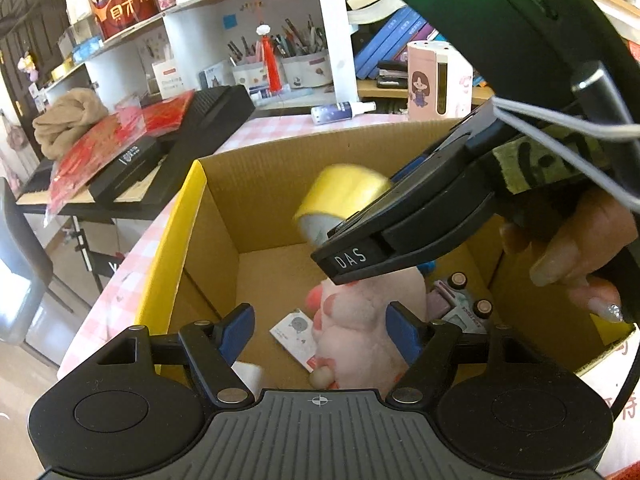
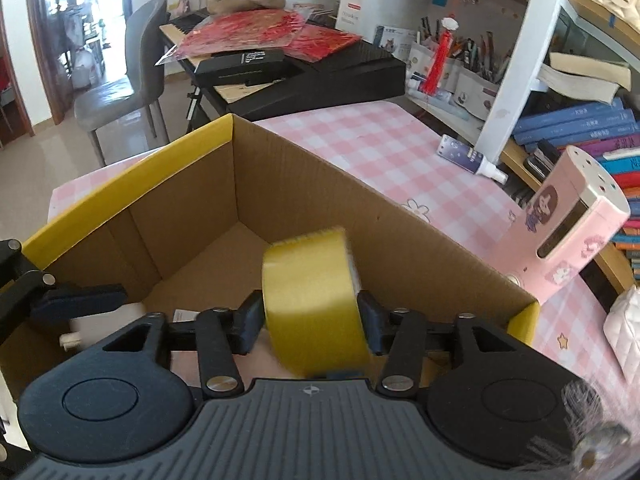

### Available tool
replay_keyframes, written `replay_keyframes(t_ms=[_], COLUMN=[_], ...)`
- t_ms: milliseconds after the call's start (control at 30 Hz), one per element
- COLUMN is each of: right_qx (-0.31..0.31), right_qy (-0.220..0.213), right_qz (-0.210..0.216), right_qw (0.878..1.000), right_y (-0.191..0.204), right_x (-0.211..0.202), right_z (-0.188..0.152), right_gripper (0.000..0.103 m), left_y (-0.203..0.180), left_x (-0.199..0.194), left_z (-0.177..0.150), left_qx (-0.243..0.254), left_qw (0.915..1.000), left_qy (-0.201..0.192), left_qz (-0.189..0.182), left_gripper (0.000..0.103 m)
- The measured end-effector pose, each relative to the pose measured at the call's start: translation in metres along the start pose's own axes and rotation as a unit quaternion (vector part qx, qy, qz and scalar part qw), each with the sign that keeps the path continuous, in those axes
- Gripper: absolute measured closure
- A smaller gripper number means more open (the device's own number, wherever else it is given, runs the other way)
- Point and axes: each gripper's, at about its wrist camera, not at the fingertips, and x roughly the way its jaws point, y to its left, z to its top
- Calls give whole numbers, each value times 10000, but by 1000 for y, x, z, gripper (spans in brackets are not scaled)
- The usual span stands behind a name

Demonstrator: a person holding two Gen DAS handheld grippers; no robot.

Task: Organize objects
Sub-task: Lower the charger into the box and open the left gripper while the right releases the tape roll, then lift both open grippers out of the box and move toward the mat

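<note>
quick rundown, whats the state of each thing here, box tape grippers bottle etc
brown cardboard box with yellow rim: open-topped, partly filled
yellow roll of packing tape: blurred, between the right gripper's fingers, above the box
right gripper: parted around the tape; whether the pads press cannot be told
left gripper: open, empty, over the box
pink plush toy: lying in the box
small white spray bottle: on its side on the pink checked tablecloth

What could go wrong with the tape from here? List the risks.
1. The tape looks blurred and loose between the right gripper's fingers over the box; it may land on the plush and roll.
2. The left gripper hangs open over the box close to the right one; the two could bump.
</note>
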Motion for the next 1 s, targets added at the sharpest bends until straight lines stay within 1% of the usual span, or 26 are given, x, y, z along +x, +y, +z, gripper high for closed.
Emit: replay_keyframes(t_ms=[33, 100, 233, 533, 700, 867, 1000], right_qx=[8, 15, 252, 859, 1154, 1427, 1589], right_qy=[-10, -27, -101, -621, -834, -1154, -1232], right_qz=[-16, -59, -132, -587, -926, -1344, -1620], right_qw=[10000, 10000, 9995, 9926, 9855, 9738, 9661], right_y=[0, 0, -4, -3, 7, 23, 36], right_x=[-2, -7, -21, -74, -102, -131, -146], right_z=[-1, -2, -8, -33, -52, -75, -92], right_gripper=[47, 45, 40, 39, 38, 38, 37], left_y=[0, 1, 4, 16, 25, 28, 32], left_x=[-2, -5, -16, -40, -56, -72, -83], left_z=[0, 0, 0, -9, -18, -28, -38], left_qx=[1, -4, -69, -310, -377, -330, -353], left_qw=[10000, 10000, 9997, 9979, 9966, 9958, 9953], left_qy=[-25, -85, -252, -564, -729, -858, -895], left_qz=[3, 9, 10, 11, 12, 20, -77], left_gripper=[28, 27, 21, 19, 18, 16, 16])
